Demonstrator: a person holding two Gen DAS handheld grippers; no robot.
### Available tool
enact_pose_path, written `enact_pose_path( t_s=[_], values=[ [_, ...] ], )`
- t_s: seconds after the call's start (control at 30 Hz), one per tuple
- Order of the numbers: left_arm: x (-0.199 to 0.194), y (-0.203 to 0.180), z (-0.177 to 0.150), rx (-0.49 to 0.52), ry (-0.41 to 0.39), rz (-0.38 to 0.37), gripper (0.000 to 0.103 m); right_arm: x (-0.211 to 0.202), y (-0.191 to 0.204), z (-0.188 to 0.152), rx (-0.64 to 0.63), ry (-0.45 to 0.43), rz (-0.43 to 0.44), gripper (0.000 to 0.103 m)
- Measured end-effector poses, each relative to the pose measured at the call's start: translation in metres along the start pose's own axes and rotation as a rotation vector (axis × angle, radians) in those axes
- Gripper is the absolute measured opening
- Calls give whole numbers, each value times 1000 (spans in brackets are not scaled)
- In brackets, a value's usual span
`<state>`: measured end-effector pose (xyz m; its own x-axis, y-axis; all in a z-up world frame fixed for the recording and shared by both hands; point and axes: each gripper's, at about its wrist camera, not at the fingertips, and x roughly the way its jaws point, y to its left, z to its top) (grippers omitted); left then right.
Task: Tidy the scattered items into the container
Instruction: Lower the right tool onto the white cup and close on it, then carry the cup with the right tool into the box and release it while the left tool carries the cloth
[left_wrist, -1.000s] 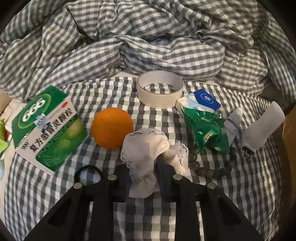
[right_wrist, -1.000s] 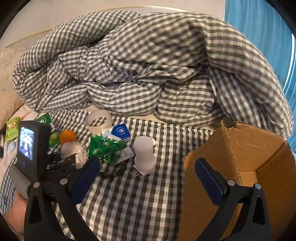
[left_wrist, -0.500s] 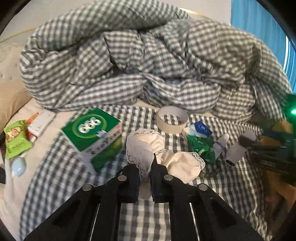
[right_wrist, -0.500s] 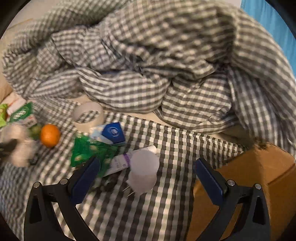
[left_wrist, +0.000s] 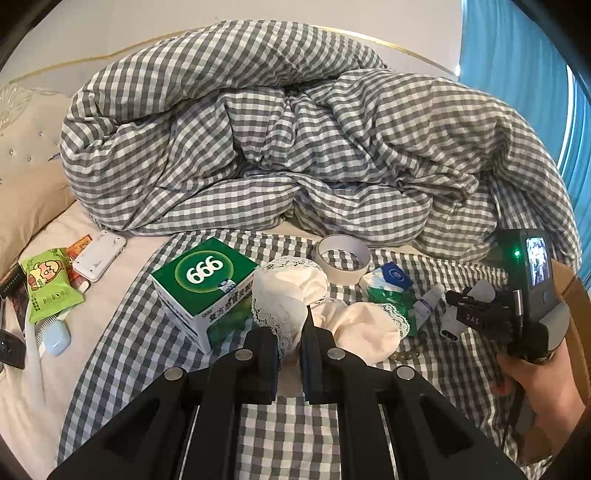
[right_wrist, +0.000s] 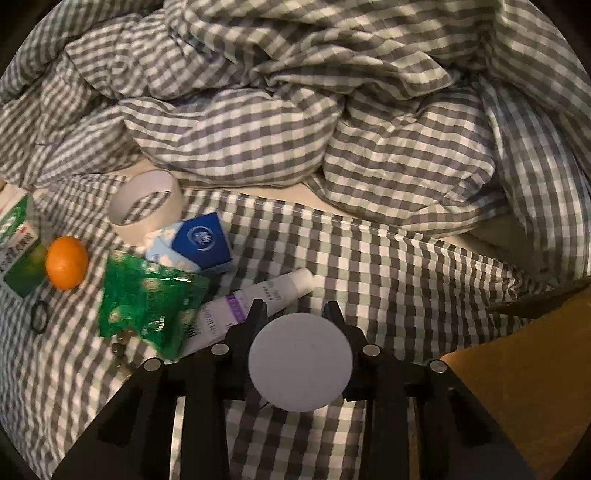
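Pinching lacy cloth (left_wrist: 291, 295), left tool (left_wrist: 290, 338) closed.

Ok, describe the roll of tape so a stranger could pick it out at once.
Start at the big heap of rumpled checked duvet and come down to its front edge on the bed. The roll of tape lies flat there, just beyond the blue-and-white packet and the orange. It is the only open ring in the group: pale and cream-white, with the checked sheet showing through its middle.

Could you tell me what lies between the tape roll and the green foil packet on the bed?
In the right wrist view, a blue-and-white tissue pack lies between the tape roll and the green foil packet.
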<state>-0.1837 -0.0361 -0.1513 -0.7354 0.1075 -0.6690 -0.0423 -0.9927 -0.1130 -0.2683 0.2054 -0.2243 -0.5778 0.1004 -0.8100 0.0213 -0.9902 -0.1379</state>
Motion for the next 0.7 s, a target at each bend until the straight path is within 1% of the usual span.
enact_pose_path(
  t_s=[0.2,0.4,0.47,0.6,0.7],
  values=[
    [-9,-13,6,15,-10,-16,9,-39,6,5,12,-72,71,31],
    [-38,-27,19,10,-38,-33,9,-107,4,10,35,-179,151,31],
    [-51,-34,24,15,-49,-43,9,-133,-3,9,48,-220,153,31],
    [-78,-54,33,36,-84,-60,9,-185,-34,1,89,-289,160,31],
    [-99,-75,38,54,-110,-75,9,-223,-66,-12,112,-339,120,31]
  ],
)
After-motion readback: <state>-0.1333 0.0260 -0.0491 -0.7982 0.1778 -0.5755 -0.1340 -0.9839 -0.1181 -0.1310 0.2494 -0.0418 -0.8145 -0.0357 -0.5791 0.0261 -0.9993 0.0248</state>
